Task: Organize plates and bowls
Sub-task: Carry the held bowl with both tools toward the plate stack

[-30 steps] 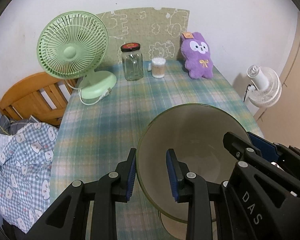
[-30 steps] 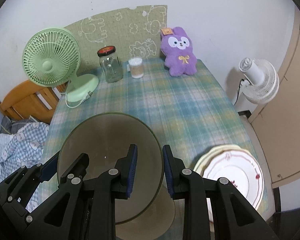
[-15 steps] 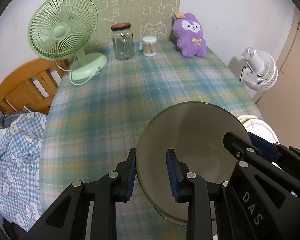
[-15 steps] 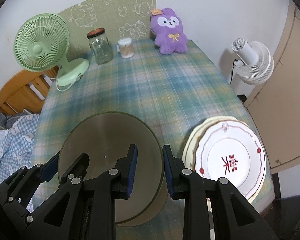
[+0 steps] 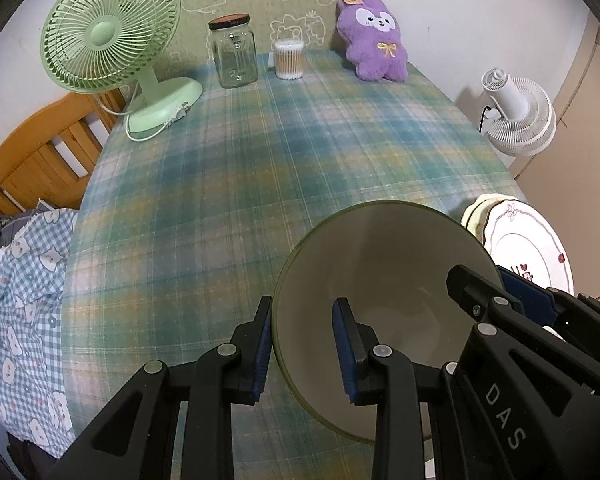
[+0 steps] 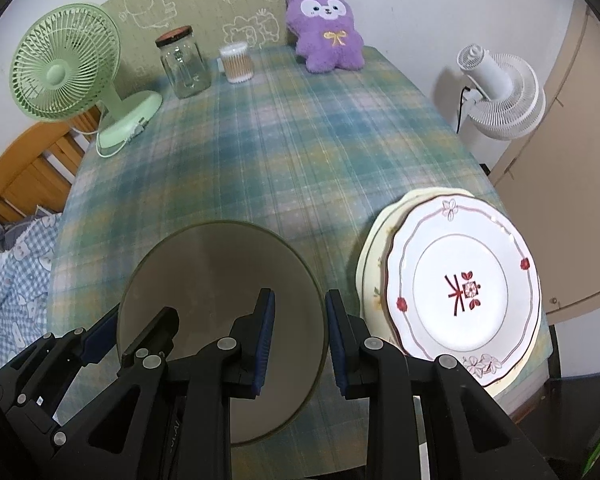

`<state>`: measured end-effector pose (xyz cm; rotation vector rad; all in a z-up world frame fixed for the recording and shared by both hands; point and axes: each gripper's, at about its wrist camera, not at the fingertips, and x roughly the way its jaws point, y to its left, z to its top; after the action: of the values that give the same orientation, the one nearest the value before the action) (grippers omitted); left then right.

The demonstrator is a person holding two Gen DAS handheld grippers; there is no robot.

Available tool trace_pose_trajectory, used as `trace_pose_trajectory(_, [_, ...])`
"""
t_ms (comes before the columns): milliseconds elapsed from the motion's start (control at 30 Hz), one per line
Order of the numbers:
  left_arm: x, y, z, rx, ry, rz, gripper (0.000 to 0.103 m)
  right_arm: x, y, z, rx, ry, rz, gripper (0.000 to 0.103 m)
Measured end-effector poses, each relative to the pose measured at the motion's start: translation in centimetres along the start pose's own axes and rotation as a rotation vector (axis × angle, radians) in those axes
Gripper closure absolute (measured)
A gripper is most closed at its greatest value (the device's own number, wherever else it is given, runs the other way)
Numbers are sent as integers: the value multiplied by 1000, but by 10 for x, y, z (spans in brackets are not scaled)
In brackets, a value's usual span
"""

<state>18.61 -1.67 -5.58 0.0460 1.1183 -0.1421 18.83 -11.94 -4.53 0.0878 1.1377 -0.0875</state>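
Observation:
A large olive-green bowl (image 5: 384, 276) with a pale inside is held above the plaid table by both grippers. My left gripper (image 5: 302, 344) is shut on the bowl's left rim. My right gripper (image 6: 298, 338) is shut on the bowl's right rim (image 6: 220, 280). The right gripper's body also shows in the left wrist view (image 5: 512, 320) at the bowl's far side. A stack of plates (image 6: 460, 280) lies on the table to the right of the bowl, a white plate with red flowers on top and a cream plate beneath; it also shows in the left wrist view (image 5: 520, 240).
At the table's far end stand a green desk fan (image 5: 112, 28), a glass jar (image 5: 234, 52), a cup of cotton swabs (image 5: 288, 59) and a purple plush toy (image 5: 374, 38). A white fan (image 6: 500, 92) stands off the right edge. A wooden bed frame (image 5: 32, 156) is at the left.
Both grippers with the bowl have moved back and up from the table's far end. The plate stack has come fully into the right wrist view and into the left wrist view.

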Motion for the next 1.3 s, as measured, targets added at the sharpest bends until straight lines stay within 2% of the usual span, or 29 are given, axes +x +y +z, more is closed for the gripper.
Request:
trace_pose_trajectory(567, [2, 4, -5, -17, 30, -20, 75, 1, 3, -5, -5, 29, -14, 74])
trace_pose_trajectory(733, [-2, 5, -5, -15, 27, -34, 63, -5, 5, -3, -28, 25, -13, 74])
trace_pose_trajectory(767, [-5, 3, -4, -5, 17, -28, 57, -7, 5, -2, -38, 19, -18, 74])
trace_pose_trajectory(833, [-8, 2, -2, 2, 6, -22, 42, -9, 4, 1, -49, 20, -14, 71])
trace_pose_trajectory(867, [-10, 2, -2, 4, -4, -15, 42, -10, 4, 2, -52, 17, -8, 68])
trace_pose_trajectory(933, [-14, 4, 1, -2, -17, -29, 35, -14, 3, 5, -62, 4, 22, 54])
trace_pose_trajectory(967, [-15, 6, 3, -10, -22, -34, 32, -17, 4, 6, -66, -9, 32, 41])
trace_pose_trajectory(1000, [-16, 8, 4, -17, -28, -34, 31, -20, 4, 7, -70, -23, 29, 35])
trace_pose_trajectory(1133, [-14, 13, 8, -28, -24, -46, 26, -19, 5, 12, -85, -26, 39, 32])
trace_pose_trajectory(1300, [-6, 12, 8, -8, -7, -38, 25, -8, 5, 13, -94, 4, 47, 31])
